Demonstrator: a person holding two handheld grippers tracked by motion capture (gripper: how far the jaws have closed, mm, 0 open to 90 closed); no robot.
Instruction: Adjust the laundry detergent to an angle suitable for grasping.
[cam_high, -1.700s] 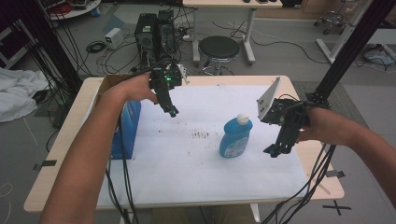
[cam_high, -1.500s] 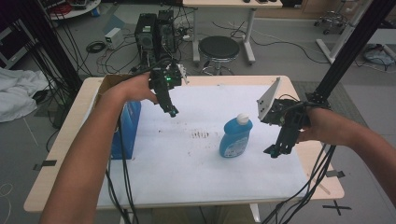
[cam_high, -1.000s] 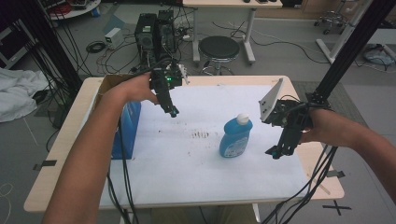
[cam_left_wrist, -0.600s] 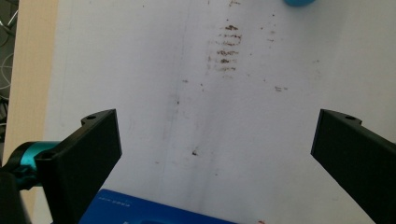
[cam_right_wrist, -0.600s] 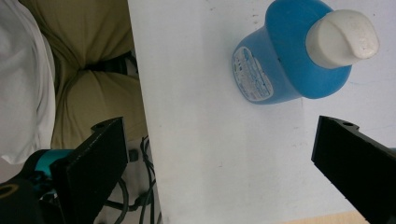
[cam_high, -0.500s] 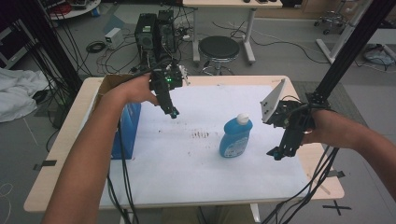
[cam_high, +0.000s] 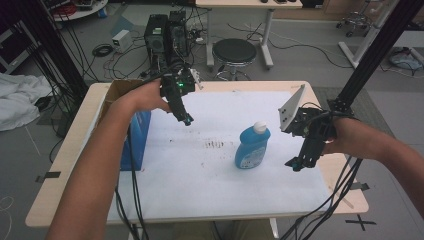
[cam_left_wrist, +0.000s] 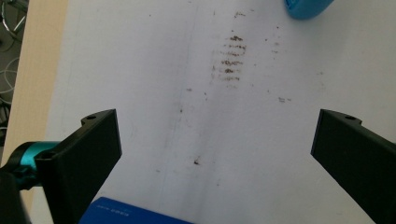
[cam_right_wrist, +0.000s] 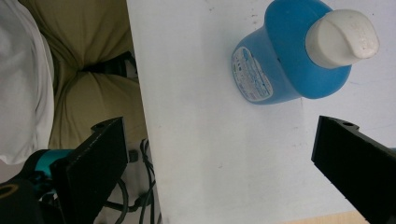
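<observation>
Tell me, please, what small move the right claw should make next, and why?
Probably ease the right claw sideways toward the blue bottle: its jaws stand wide open and empty, and the bottle with the white cap stands upright on the white sheet, just beside it, untouched.

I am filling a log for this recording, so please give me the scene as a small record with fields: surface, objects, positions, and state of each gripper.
surface: wooden table covered by a white sheet with brown smudges
object 1: blue bottle with white cap, upright near the sheet's middle
object 2: blue box at the sheet's left edge
left gripper: open, held above the sheet, holding nothing
right gripper: open, to the right of the bottle, apart from it
beyond the table: black stool, computer towers, cables on the floor
</observation>
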